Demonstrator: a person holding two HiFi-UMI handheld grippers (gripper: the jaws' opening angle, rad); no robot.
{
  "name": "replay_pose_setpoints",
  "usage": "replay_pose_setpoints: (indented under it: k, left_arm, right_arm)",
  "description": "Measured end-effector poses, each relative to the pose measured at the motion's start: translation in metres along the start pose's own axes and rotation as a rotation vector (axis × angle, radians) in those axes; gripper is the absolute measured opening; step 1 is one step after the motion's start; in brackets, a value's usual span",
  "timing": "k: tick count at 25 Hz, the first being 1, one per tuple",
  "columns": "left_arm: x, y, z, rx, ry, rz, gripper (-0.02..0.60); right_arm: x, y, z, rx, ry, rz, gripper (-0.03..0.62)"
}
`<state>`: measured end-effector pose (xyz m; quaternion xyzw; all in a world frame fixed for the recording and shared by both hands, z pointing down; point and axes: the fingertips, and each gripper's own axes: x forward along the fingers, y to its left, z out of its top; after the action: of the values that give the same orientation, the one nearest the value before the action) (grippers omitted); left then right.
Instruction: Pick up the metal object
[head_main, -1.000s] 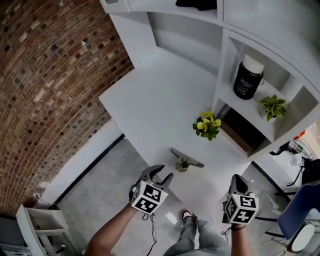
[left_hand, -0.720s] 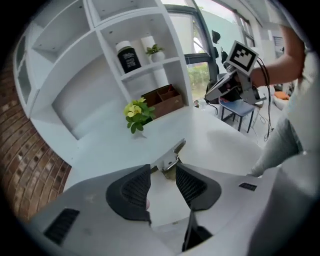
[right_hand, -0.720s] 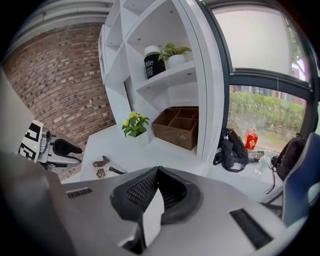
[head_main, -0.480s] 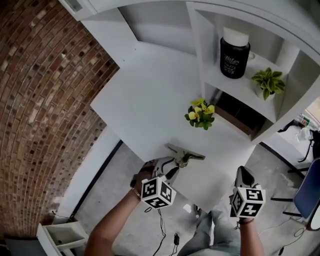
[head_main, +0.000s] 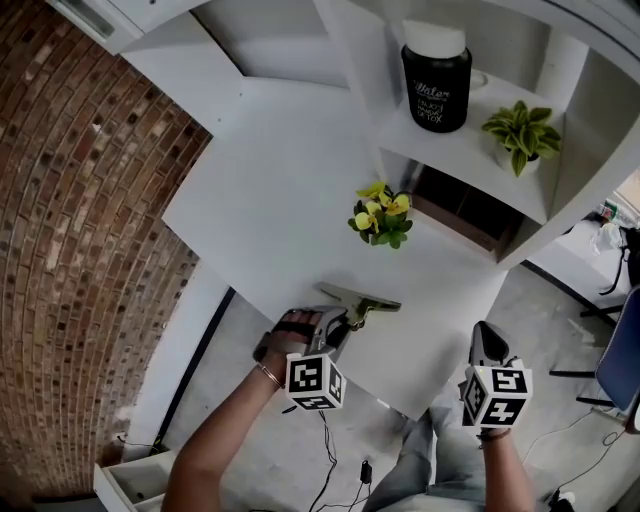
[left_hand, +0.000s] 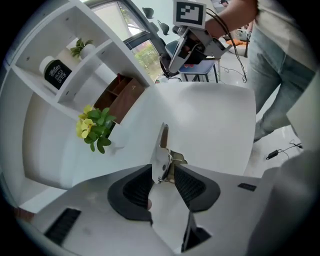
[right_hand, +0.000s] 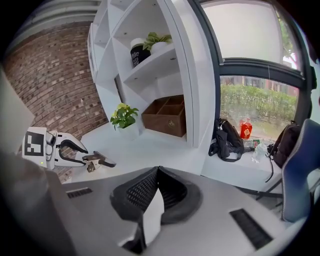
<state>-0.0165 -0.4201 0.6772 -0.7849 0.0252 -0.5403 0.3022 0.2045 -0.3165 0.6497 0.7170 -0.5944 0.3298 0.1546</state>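
The metal object (head_main: 365, 300) is a silver spring clamp with a brass-coloured spring, lying near the front edge of the white table (head_main: 280, 200). My left gripper (head_main: 342, 318) has reached its near end. In the left gripper view the clamp (left_hand: 162, 145) stands between the two black pads, which are drawn close against its sides. The right gripper view shows that left gripper (right_hand: 84, 156) at the clamp (right_hand: 100, 160) from the side. My right gripper (head_main: 483, 340) hangs off the table's front right corner, shut with nothing in it (right_hand: 158, 172).
A potted yellow-flowered plant (head_main: 380, 215) stands behind the clamp. White shelves at the right hold a black jar (head_main: 437, 75), a small green plant (head_main: 520, 130) and a wooden box (head_main: 460, 210). A brick wall (head_main: 80, 250) runs along the left. A blue chair (head_main: 620, 360) is at the far right.
My left gripper moved forward from off the table's edge up to the clamp and closed around its near end. The right gripper stayed low at the right.
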Motion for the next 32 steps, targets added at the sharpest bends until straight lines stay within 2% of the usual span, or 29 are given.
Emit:
replay_pose_setpoints:
  k: [8,20,32]
  left_arm:
    - [0.011,-0.003,0.002,0.103,0.014,0.009,0.126]
    - [0.013,-0.002,0.005,0.131,-0.004,0.019,0.075]
    - [0.013,0.017,0.012,0.088,-0.023,0.025,0.038]
  right_arm:
    - [0.007,0.000,-0.005,0.000,0.017,0.002,0.002]
    - [0.011,-0.001,-0.002,-0.001,0.023,0.005,0.002]
    - [0.006,-0.012,0.006,0.007,0.013,-0.009,0.002]
